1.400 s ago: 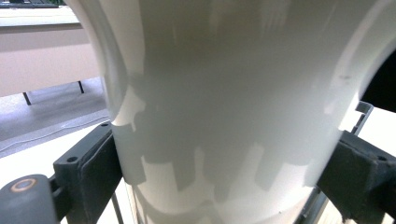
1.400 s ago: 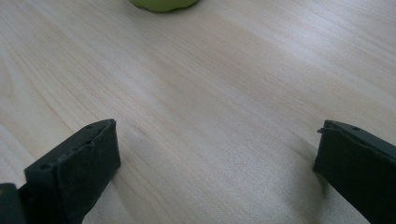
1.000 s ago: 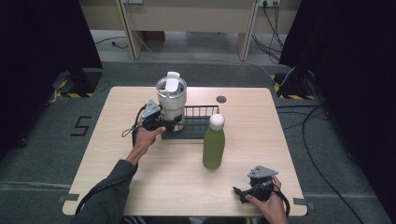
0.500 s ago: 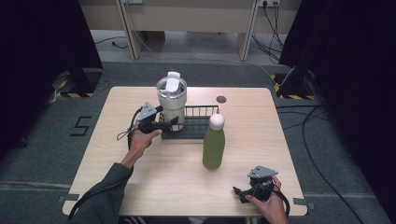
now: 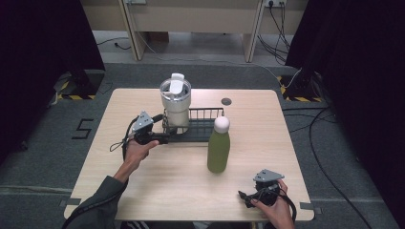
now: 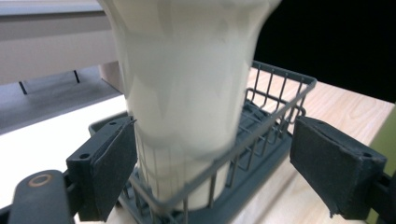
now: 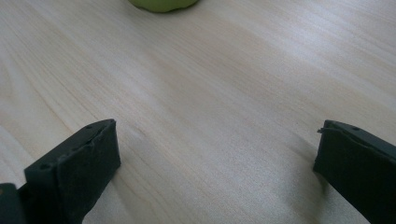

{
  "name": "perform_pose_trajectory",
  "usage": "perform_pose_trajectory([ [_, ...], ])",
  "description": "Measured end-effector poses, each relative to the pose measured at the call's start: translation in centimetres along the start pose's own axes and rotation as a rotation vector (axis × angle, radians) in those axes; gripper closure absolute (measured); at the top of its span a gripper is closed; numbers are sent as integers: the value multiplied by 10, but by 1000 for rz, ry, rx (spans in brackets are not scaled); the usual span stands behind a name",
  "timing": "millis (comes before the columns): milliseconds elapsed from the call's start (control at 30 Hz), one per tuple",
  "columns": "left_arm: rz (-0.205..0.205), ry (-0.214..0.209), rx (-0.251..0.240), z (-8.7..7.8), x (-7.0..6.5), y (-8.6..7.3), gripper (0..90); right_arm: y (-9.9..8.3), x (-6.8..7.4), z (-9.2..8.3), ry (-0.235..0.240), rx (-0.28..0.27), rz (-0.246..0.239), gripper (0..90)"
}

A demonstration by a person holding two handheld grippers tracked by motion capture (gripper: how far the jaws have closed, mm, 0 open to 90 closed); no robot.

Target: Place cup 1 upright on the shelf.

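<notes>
Your left gripper (image 5: 165, 138) has neared the basket (image 5: 205, 130), jaws wide around the tumbler (image 6: 187, 93) | right gripper (image 5: 244, 197) unmoved, jaws wide, empty

We wear a dark grey sleeve (image 5: 98, 202) on our left arm. Both grippers, left (image 5: 160, 138) and right (image 5: 243, 196), are black, each topped by a grey three-cornered plate and trailing a black cable. Our jaws carry flat black pads (image 6: 113, 163) with small screw holes.
</notes>
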State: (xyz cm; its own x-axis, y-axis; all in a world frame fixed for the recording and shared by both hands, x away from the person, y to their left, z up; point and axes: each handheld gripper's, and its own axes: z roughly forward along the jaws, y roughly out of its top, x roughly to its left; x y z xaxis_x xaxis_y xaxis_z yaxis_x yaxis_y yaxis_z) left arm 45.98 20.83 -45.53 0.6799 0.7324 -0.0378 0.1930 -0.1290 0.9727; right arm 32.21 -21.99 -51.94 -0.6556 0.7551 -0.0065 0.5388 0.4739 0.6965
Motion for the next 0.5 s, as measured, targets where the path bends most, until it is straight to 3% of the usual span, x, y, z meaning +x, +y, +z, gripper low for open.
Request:
perform_pose_trajectory([
  [300, -54, -29, -5, -18, -10, -8, 146, 0, 0, 0, -1, 0, 2, 3],
  [500, -45, -41, 32, -37, -19, -15, 146, 0, 1, 0, 0, 0, 6, 3],
])
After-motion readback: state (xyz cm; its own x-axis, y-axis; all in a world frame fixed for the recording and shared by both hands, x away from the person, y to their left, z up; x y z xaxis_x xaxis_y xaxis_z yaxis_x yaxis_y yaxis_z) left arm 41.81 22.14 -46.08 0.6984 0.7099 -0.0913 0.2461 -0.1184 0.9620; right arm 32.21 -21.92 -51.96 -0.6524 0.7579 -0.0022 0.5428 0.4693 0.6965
